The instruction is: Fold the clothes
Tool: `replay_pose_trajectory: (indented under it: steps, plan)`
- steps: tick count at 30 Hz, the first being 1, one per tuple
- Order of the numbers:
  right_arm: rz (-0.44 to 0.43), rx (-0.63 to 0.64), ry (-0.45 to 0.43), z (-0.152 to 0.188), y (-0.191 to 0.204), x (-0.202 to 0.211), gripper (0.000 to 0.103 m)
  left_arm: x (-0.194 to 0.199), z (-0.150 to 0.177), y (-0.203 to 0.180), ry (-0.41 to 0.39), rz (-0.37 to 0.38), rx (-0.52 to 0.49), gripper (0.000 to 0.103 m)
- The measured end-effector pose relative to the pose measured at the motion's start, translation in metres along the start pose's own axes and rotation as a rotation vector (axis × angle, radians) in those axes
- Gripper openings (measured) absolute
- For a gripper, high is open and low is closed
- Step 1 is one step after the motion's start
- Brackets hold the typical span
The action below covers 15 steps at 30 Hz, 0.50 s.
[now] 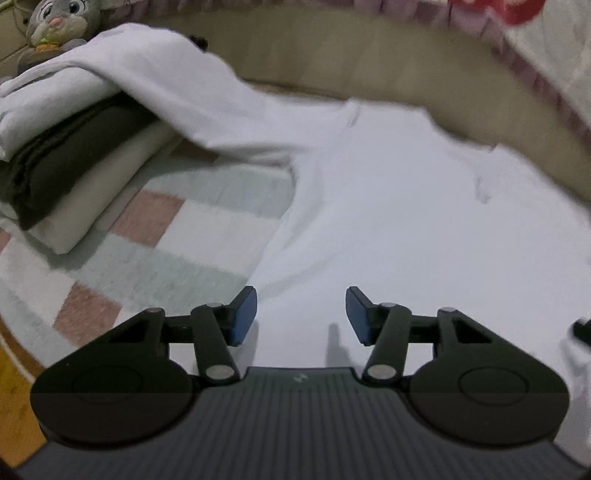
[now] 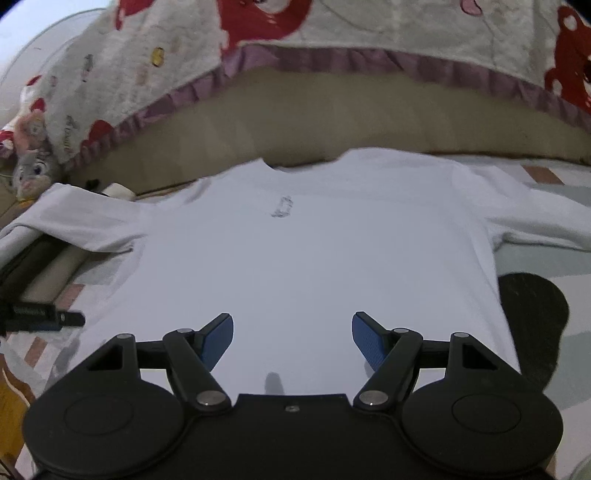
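**On the checked rug: a white shirt spread flat, both grippers above it with nothing held**

On the checked rug (image 1: 155, 236) a white long-sleeved shirt (image 2: 314, 251) lies spread flat, front up, a small grey print (image 2: 282, 207) on its chest. Its collar points toward the beige base of the bed (image 2: 332, 118), which runs along the far edge of the shirt.

Over the lower part of the shirt's body, the right gripper (image 2: 292, 341) hangs with its jaws spread wide. Its blue pads (image 2: 218, 341) grip nothing; whether they brush the cloth cannot be told. The shirt fills the gap between the jaws and runs on ahead of them to the collar.

Over the shirt's side edge, the left gripper (image 1: 301, 315) has its jaws parted, a little less wide, and nothing is pinched between its blue pads (image 1: 243, 314). The white cloth lies under and ahead of them.

One sleeve of the shirt (image 1: 177, 88) drapes up over a stack of folded clothes (image 1: 62, 173), white on dark on cream, just beside the shirt. Beyond the stack sits a grey plush rabbit (image 1: 61, 20). On the shirt's other side a dark round object (image 2: 532, 314) lies touching the hem area. Above the shirt's collar hangs a fleece blanket (image 2: 369, 26) with red shapes and a purple frill.
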State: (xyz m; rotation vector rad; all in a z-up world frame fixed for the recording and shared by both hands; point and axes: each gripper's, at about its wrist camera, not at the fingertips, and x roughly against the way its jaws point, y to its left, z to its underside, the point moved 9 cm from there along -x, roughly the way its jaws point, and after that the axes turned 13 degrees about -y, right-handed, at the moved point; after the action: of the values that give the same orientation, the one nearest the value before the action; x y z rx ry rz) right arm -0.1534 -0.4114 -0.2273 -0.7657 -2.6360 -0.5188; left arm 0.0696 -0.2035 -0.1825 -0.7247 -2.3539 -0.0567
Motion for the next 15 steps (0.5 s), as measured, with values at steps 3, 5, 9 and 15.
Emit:
replay_pose_trajectory:
  steps: [3,5,9,15]
  plan:
    - [0.028,0.060,-0.004,0.006,0.004,-0.004,0.086,0.002,-0.014,0.013,-0.041,-0.001,0.089,0.054]
    - [0.048,0.103,-0.005,0.011,0.007,-0.007,0.086,0.005,-0.028,0.028,-0.084,-0.039,0.124,0.055]
    - [0.017,0.153,0.016,0.003,0.020,-0.010,0.086,0.003,-0.067,0.062,-0.166,-0.086,0.198,0.055]
    - [-0.310,0.202,0.033,-0.049,0.108,-0.033,0.059,0.003,-0.138,0.100,-0.356,-0.112,0.273,0.055]
